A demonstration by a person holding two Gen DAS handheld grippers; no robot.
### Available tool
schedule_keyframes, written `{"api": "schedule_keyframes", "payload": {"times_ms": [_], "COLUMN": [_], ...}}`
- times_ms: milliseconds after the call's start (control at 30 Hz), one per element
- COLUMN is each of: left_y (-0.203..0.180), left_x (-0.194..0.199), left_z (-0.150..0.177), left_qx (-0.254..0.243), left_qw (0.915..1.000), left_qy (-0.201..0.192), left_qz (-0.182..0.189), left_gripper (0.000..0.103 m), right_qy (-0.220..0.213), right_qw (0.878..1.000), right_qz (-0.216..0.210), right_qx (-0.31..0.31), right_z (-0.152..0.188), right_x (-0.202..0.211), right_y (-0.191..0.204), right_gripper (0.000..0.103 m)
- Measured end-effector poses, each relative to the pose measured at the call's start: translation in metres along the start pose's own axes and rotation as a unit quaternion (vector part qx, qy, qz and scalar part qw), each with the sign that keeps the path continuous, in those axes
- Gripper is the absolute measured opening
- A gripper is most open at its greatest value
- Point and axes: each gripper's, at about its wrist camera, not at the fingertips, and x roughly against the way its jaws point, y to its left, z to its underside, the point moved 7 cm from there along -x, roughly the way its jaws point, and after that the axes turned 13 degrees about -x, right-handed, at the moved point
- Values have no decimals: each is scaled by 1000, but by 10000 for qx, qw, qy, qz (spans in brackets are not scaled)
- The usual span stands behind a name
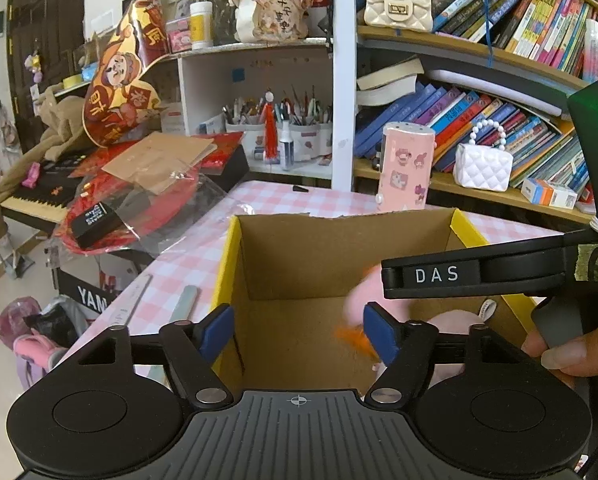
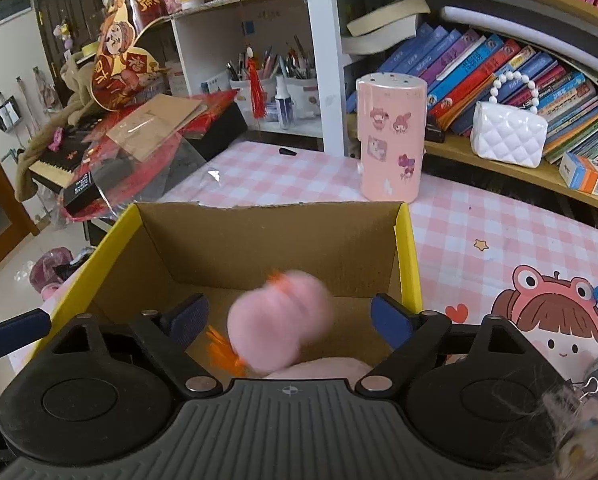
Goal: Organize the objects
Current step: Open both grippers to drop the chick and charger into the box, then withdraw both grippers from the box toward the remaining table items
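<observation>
Toy (image 2: 281, 320) blurred pink, unclamped | right fingers (image 2: 391, 316) wide | left fingers (image 1: 219, 328) wide, empty | box (image 2: 267, 236)

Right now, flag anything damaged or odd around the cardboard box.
The cardboard box has a ragged, torn top edge on its far wall. A blurred pink plush toy sits between the open right gripper fingers, untouched by them, apparently dropping in.

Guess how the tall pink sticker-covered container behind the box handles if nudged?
The pink container stands upright, tall over a narrow base, so it probably tips rather than slides. Its smooth rounded sides look slippery to pinch. The checked tablecloth may drag its base.
</observation>
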Motion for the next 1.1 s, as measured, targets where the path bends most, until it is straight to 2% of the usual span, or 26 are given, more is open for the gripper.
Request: {"api": "schedule_keyframes", "payload": {"times_ms": [500, 733, 867, 1100], "left_y": [18, 27, 34, 47], "left_x": [44, 68, 81, 105], "left_z": [9, 28, 46, 77], "left_qx": [236, 275, 287, 309], "left_qw": [9992, 9988, 9991, 9995], "left_qy": [-326, -393, -312, -107], "left_qz": [7, 4, -5, -49], "left_gripper": [79, 80, 81, 81], "right_qy": [-318, -637, -764, -645], "right_qw": [9993, 9976, 9965, 9962], "right_qz": [73, 172, 254, 473], "right_qx": [-181, -197, -237, -336], "right_z": [22, 41, 58, 106], "right_x": [55, 92, 112, 137], "right_y": [9, 16, 20, 24], "right_gripper": [88, 88, 88, 88]}}
